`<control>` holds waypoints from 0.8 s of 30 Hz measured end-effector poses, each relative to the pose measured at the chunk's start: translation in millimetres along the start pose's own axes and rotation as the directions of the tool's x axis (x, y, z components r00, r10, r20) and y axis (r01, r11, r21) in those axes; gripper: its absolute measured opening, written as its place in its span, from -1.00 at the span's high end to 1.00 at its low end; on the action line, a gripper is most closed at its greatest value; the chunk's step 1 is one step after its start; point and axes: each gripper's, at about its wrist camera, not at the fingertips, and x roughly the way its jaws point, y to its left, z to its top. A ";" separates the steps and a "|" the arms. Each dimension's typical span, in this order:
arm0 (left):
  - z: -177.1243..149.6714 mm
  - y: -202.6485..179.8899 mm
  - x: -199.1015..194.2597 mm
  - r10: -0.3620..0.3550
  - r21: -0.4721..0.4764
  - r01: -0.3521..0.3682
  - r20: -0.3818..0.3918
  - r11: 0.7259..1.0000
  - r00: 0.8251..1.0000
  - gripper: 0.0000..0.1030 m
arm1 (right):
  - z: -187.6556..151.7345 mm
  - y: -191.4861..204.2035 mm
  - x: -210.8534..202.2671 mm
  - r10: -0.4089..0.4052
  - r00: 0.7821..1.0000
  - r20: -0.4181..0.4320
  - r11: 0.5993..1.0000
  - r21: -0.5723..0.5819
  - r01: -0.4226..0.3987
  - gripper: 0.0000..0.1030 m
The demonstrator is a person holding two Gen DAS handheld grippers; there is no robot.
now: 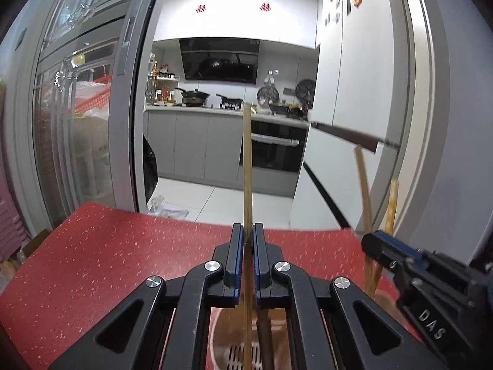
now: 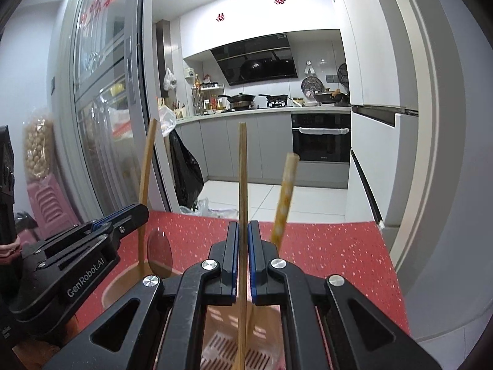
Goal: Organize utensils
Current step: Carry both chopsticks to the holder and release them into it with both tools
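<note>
Two chopsticks are mid-placement. Left wrist view: left claw (image 1: pixel 246 234) clenched on an upright chopstick (image 1: pixel 247 166) above the holder (image 1: pixel 222 336) on the red table (image 1: pixel 92 262). Right wrist view: right claw (image 2: pixel 243 231) grips another chopstick (image 2: pixel 242 178). Next, lower and release both.

I read two markings, both on gripper bodies. On the right gripper (image 1: pixel 374 242), seen from my left wrist camera, white letters spell "DAS" — on its black side. On the left gripper (image 2: pixel 135 212), seen from my right wrist camera, the black arm carries "GenRobot.AI". Above the range hood (image 2: pixel 258 61), red cabinet decals are unreadable.
</note>
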 end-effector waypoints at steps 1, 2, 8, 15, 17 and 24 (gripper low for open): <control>-1.4 -0.1 -0.2 0.005 0.001 -0.005 -0.009 1.000 1.000 0.40 | -1.9 -1.1 -1.0 0.000 1.000 -0.006 1.000 0.003 0.000 0.89; -3.3 0.1 -0.3 0.012 0.002 -0.012 -0.022 1.000 1.000 0.40 | -3.4 -2.9 -2.2 0.001 1.000 -0.013 1.000 0.009 -0.001 0.89; -7.1 -0.5 1.3 0.048 0.030 -0.046 -0.090 0.999 0.995 0.40 | -4.5 -10.8 -8.7 0.011 0.999 -0.046 0.999 0.051 -0.009 0.89; -8.3 1.9 -6.6 0.064 0.028 -0.061 -0.127 0.998 0.990 0.39 | -2.8 -23.7 -7.2 0.056 0.993 -0.108 0.989 0.139 -0.041 0.87; -7.4 3.4 -11.6 0.067 0.025 -0.064 -0.129 0.998 0.989 0.39 | -1.9 -25.3 -9.3 0.070 0.991 -0.116 0.987 0.154 -0.052 0.81; -5.1 8.0 -31.7 0.070 0.011 -0.069 -0.132 0.998 0.989 0.39 | 2.0 -22.6 -25.9 0.089 0.990 -0.105 0.983 0.172 -0.070 0.21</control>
